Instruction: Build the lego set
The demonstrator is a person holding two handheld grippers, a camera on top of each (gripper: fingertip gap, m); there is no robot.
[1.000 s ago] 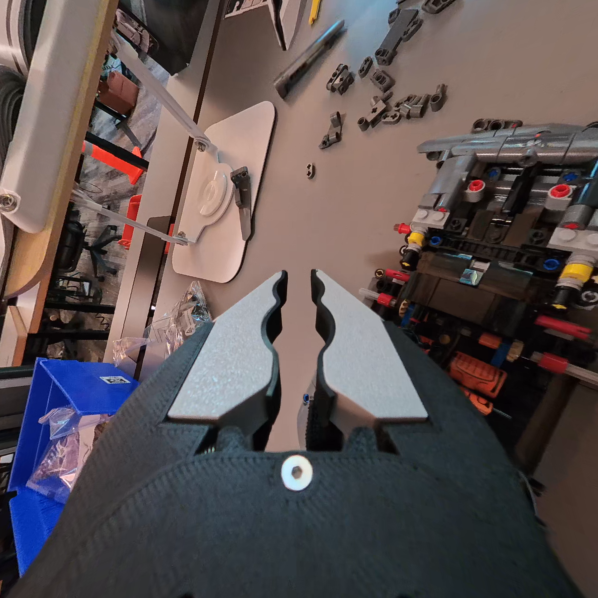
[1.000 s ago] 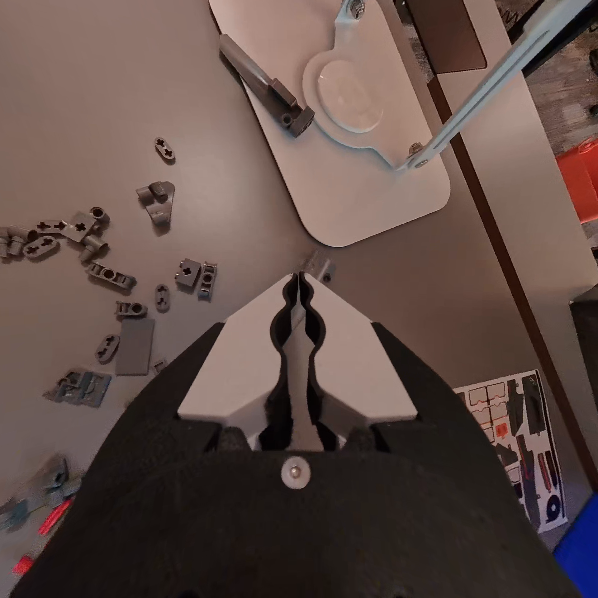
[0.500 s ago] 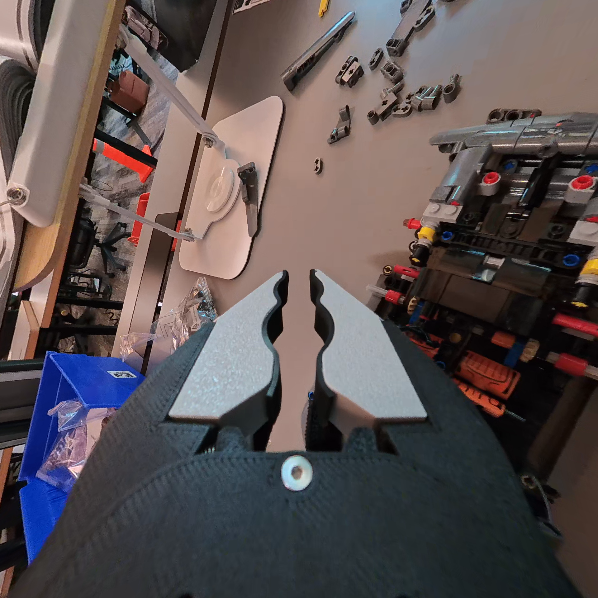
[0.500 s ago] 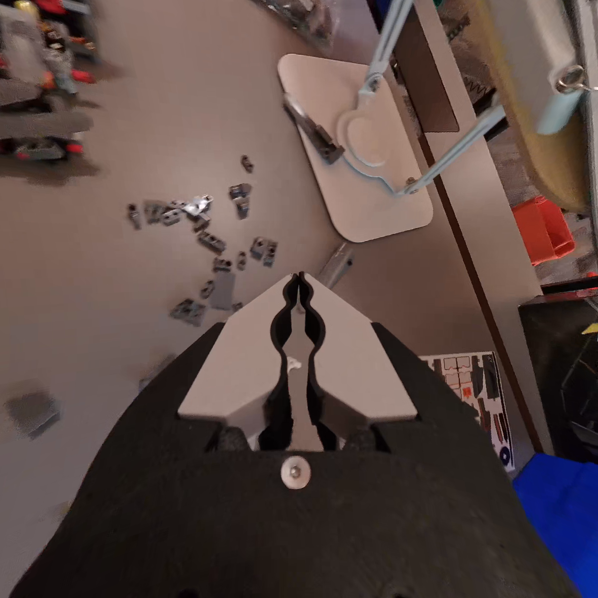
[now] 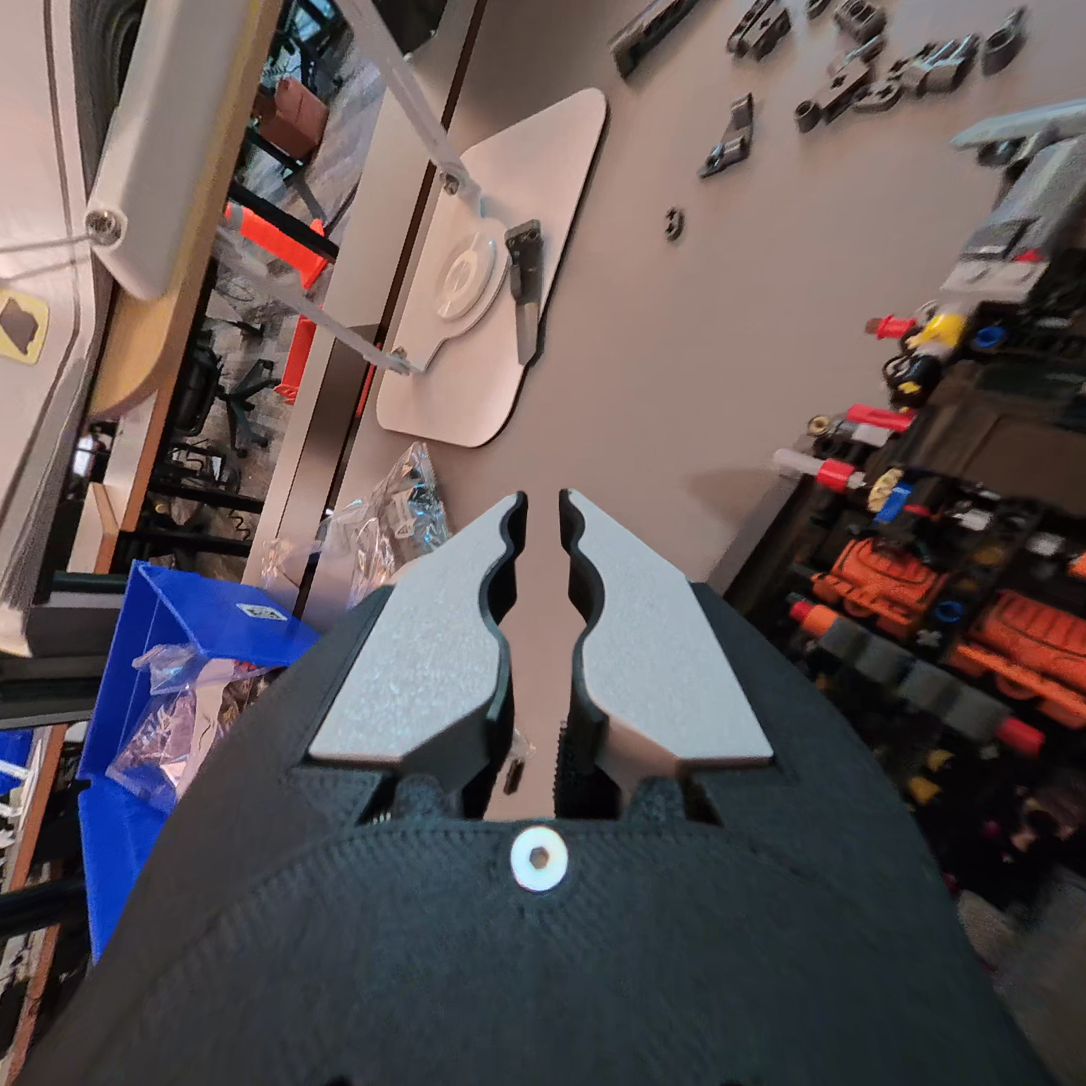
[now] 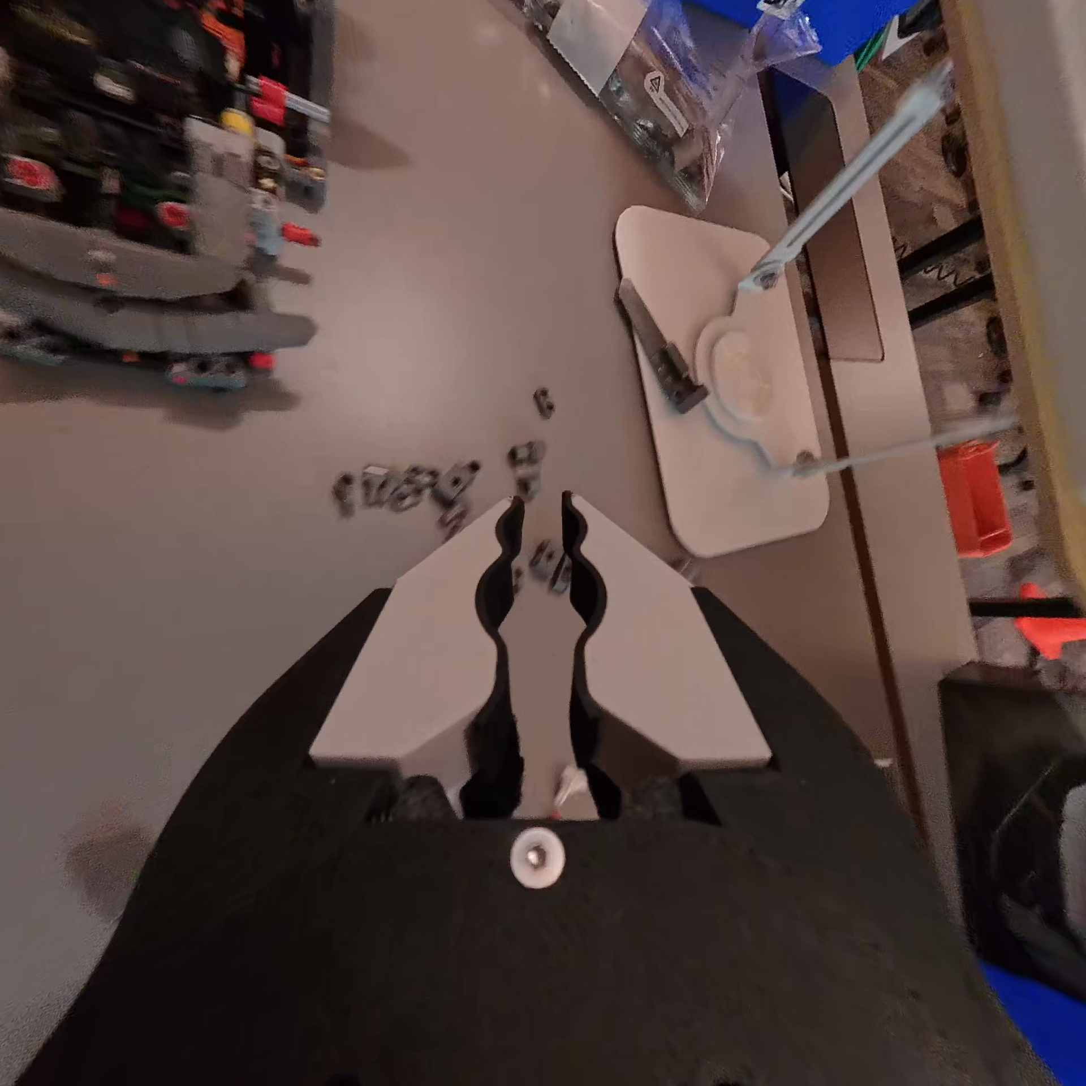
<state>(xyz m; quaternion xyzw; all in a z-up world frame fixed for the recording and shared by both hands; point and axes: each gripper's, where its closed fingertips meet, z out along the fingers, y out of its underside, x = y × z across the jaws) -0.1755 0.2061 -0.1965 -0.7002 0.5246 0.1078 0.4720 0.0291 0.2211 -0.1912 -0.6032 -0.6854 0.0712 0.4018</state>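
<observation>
My left gripper (image 5: 542, 499) is open by a narrow gap with nothing between its pads. It hangs over bare tabletop, left of a large black, grey and orange brick model (image 5: 969, 529). My right gripper (image 6: 542, 502) is open by a narrow gap and empty, high above a scatter of small grey brick pieces (image 6: 411, 488). Some of these pieces show through the gap, far below on the table. The model also shows in the right wrist view (image 6: 117, 235) at the upper left, blurred. The loose grey pieces (image 5: 881, 76) lie at the top right of the left wrist view.
A white base plate (image 5: 499, 382) with thin metal rods carries a dark grey piece (image 5: 525, 276); it also shows in the right wrist view (image 6: 734, 499). Clear plastic bags (image 5: 376, 529) and a blue bin (image 5: 176, 646) sit at the table edge. A long grey beam (image 5: 646, 35) lies far off. My right fingertips sit around 20 cm from my left ones.
My right gripper's pads were shut with nothing seen between them, and now stand slightly apart. It has lifted and pulled back, bringing the model into view. My left gripper has shifted a little, still open.
</observation>
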